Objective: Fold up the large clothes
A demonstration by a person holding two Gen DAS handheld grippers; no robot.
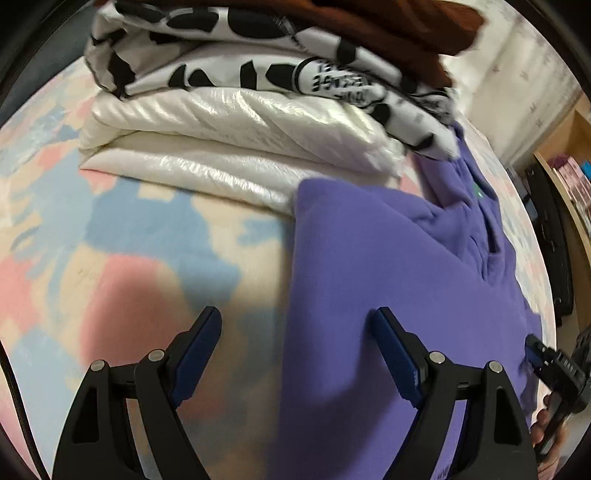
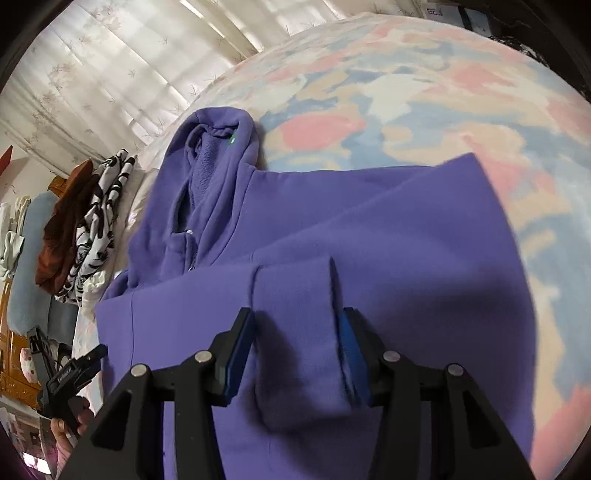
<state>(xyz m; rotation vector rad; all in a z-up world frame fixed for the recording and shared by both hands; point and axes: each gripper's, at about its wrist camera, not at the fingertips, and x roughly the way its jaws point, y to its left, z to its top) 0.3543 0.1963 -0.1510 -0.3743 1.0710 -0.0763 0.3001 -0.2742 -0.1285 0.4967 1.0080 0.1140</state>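
I had the purple hoodie (image 2: 332, 221) spread on the bed's pastel patchwork blanket (image 2: 424, 92), and I took it as my landmark for everything else. Its hood (image 2: 218, 147) lay at the far end, toward the pale curtains (image 2: 92, 74), and its body had a sleeve folded across the chest. My right gripper (image 2: 295, 332) hung over the near part of the hoodie, angled down, jaws partly apart; a raised fold of the purple fabric, what looked like a cuff (image 2: 295, 332), stood between the blue pads (image 2: 351, 354). The fabric lay against the right pad while the left pad stood clear of it, so I read no grip there. My left gripper (image 1: 295, 332) hovered at the hoodie's left edge with its jaws wide and nothing between them: one finger was over the bare blanket (image 1: 129, 240), the other over purple cloth (image 1: 388, 258). Beyond the hoodie's far left corner sat a stack of folded clothes: a glossy white padded jacket (image 1: 229, 140) at the bottom, a black-and-white printed garment (image 1: 240, 62) on it, and a rust-brown garment (image 1: 406, 29) on top. From the left wrist view I could see the right gripper's tip (image 1: 543, 354) at the hoodie's right edge, with a bit of the hand (image 1: 546, 435) behind it. The motion blurred both views.
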